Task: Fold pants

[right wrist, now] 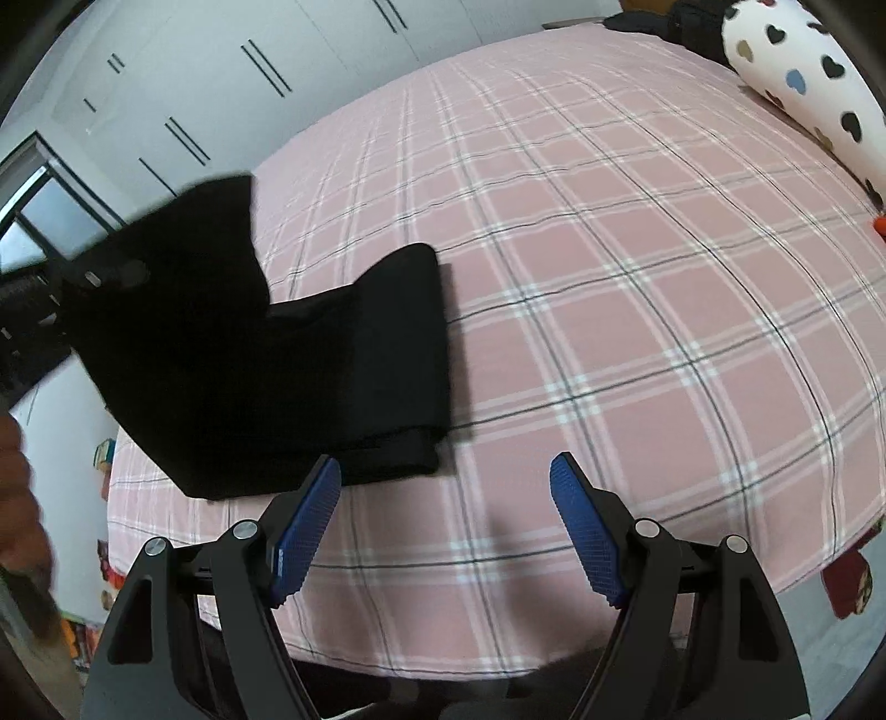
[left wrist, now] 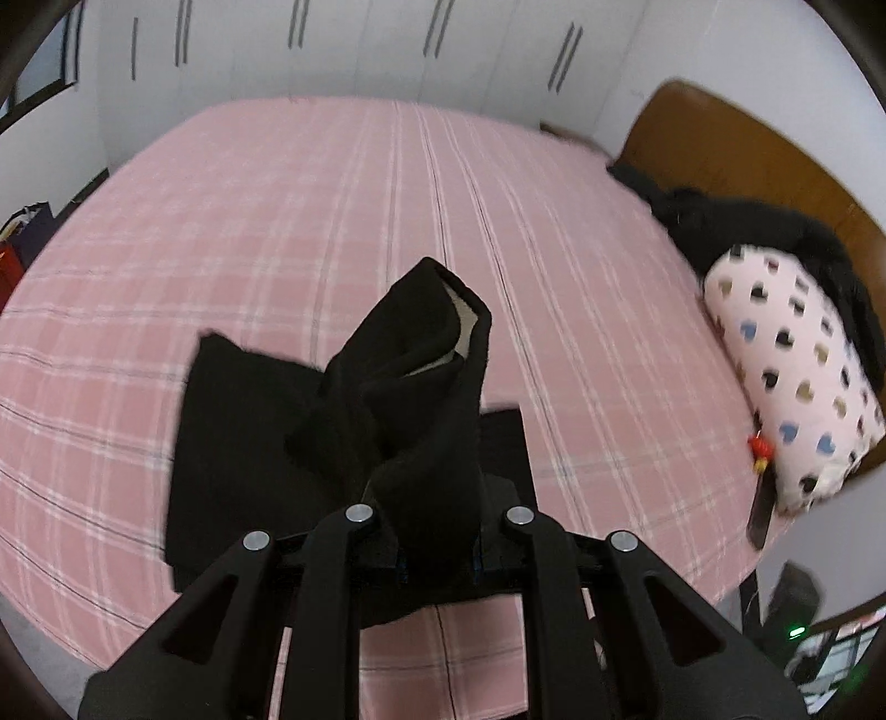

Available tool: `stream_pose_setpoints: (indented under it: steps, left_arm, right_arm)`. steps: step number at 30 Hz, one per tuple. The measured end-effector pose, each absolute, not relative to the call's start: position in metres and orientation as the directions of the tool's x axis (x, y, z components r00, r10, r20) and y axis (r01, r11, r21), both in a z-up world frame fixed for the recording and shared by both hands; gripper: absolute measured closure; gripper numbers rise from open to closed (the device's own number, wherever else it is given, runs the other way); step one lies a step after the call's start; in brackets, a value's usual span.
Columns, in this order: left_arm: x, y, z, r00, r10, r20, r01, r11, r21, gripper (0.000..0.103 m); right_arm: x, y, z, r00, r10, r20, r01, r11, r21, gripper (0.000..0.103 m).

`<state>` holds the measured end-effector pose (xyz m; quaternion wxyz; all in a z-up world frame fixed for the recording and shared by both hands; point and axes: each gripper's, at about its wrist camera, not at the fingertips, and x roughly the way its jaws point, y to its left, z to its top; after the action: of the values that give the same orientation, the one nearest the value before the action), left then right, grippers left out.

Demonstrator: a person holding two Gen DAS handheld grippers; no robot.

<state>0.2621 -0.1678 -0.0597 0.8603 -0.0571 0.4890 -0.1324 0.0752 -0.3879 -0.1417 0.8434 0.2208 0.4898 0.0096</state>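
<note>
Black pants point(left wrist: 266, 443) lie partly folded on the pink plaid bed point(left wrist: 332, 210). My left gripper point(left wrist: 437, 531) is shut on one end of the pants and lifts a bunch of black cloth up in front of the camera. In the right wrist view the pants point(right wrist: 310, 376) lie at the left, with the lifted end rising at the far left toward the left gripper point(right wrist: 105, 277). My right gripper point(right wrist: 443, 526) is open and empty, its blue pads point(right wrist: 587, 531) just above the bed point(right wrist: 609, 277), near the pants' folded edge.
A white pillow with coloured hearts point(left wrist: 792, 360) and a dark garment point(left wrist: 736, 221) lie by the wooden headboard point(left wrist: 747, 149) at the right. White wardrobe doors point(left wrist: 332, 44) stand behind the bed. The bed's near edge point(right wrist: 498, 659) is just below my right gripper.
</note>
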Motion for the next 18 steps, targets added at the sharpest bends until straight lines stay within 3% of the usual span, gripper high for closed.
stream_pose_setpoints:
  steps: [7,9,11,13,14,16,18]
  left_arm:
    - [0.246,-0.210,-0.133,0.371,-0.221,-0.902,0.214,0.966,-0.149,0.087]
    - [0.242,-0.216,-0.154,0.321,-0.198,-0.926,0.222,0.966,-0.130,0.074]
    - [0.233,-0.212,-0.165,0.275,-0.216,-0.937,0.211,0.964,-0.160,0.053]
    - [0.220,-0.201,-0.157,0.303,-0.242,-0.922,0.212,0.960,-0.183,0.041]
    - [0.211,-0.195,-0.148,0.333,-0.228,-0.915,0.219,0.962,-0.161,0.026]
    - [0.198,-0.181,-0.131,0.399,-0.199,-0.895,0.236,0.966,-0.109,0.017]
    - [0.189,-0.158,-0.114,0.451,-0.160,-0.878,0.228,0.972,-0.059,0.017]
  right_arm:
    - [0.070,-0.406,-0.155,0.505,0.250,-0.826,0.232,0.883,0.409,0.026]
    - [0.072,-0.409,-0.158,0.500,0.260,-0.826,0.240,0.875,0.421,0.026]
    - [0.076,-0.410,-0.156,0.496,0.254,-0.830,0.241,0.879,0.412,0.026]
    - [0.083,-0.409,-0.151,0.497,0.269,-0.825,0.229,0.877,0.423,0.026]
    - [0.089,-0.407,-0.147,0.498,0.289,-0.817,0.214,0.872,0.439,0.026]
    - [0.102,-0.399,-0.142,0.499,0.330,-0.802,0.185,0.863,0.470,0.026]
    - [0.120,-0.384,-0.140,0.484,0.369,-0.794,0.137,0.864,0.485,0.026]
